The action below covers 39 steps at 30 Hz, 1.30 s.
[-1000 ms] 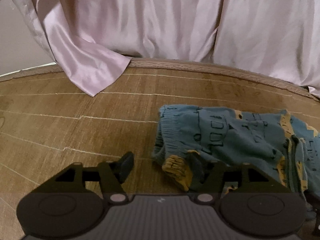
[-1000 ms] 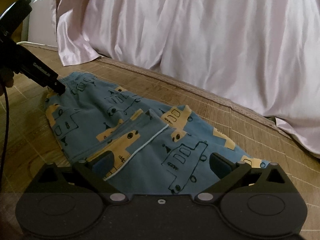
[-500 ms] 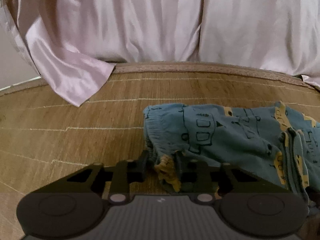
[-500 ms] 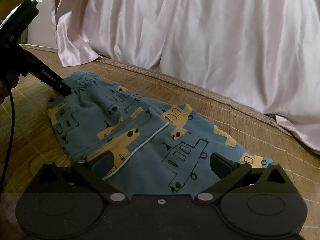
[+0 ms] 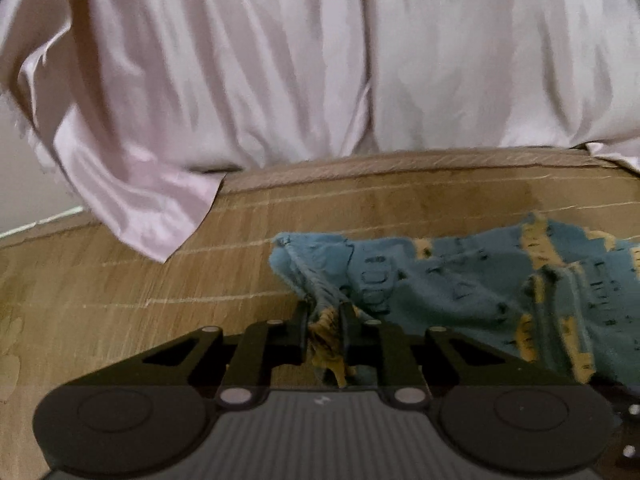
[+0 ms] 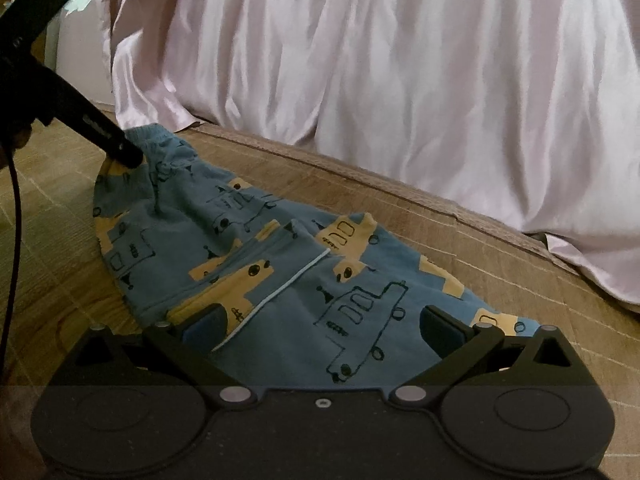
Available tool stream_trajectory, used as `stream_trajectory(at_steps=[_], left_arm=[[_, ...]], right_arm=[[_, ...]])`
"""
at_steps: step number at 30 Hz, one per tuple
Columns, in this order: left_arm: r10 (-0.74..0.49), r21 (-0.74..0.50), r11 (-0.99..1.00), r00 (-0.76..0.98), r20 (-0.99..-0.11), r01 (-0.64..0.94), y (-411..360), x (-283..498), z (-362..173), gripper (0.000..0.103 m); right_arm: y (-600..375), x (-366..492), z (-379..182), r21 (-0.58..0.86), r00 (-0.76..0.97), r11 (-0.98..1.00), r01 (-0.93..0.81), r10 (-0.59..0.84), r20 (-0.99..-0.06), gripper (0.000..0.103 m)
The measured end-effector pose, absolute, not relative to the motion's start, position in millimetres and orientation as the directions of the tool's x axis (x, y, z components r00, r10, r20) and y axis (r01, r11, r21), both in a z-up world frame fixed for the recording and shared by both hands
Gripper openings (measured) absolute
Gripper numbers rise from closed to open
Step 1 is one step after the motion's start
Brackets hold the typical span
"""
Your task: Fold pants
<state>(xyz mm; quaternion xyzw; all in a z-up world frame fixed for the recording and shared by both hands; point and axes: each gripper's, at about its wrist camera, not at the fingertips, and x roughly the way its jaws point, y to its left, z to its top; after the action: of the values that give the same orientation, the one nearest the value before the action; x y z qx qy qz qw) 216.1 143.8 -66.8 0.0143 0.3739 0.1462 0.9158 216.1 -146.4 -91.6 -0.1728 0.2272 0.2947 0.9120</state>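
We see the blue pants (image 6: 280, 280) with yellow vehicle prints lying on the woven mat (image 6: 500, 264) beside a pink satin drape (image 6: 400, 60) — one waistband corner raised. Our left gripper (image 5: 325, 320) is clamped on that corner, while our right gripper (image 6: 320, 320) hangs spread wide over the fabric — pinching nothing

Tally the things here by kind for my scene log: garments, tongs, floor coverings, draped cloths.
Blue patterned pants: 1
Tongs: 2, the left tongs and the right tongs
Woven mat: 1
Pink satin drape: 1
Total: 5
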Motion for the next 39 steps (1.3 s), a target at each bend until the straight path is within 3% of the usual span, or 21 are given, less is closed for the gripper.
stream_trajectory(at_steps=[13,25,30,39], left_arm=[[0.221,0.188,0.974,0.739,-0.637,-0.129,109,221,-26,0.017],[0.122,0.197,0.98,0.817,-0.563,-0.011,67,245,15,0.017],[0.068,0.231,0.969,0.814,-0.577,0.083,37,239,22,0.017],[-0.036,0.303,0.912,0.79,-0.612,0.277,-29,228,11,0.017]], right_arm=[[-162,223,-73,-0.055,0.659,0.766,-0.641,0.511,-0.552,0.102],[-207,229,-29,-0.241,0.722,0.712,-0.66,0.511,-0.466,0.102],[-240,215,-19,-0.11,0.761,0.798,-0.592,0.509,-0.401,0.102],[-277,242,-19,0.046,0.784,0.86,-0.509,0.485,-0.389,0.102]])
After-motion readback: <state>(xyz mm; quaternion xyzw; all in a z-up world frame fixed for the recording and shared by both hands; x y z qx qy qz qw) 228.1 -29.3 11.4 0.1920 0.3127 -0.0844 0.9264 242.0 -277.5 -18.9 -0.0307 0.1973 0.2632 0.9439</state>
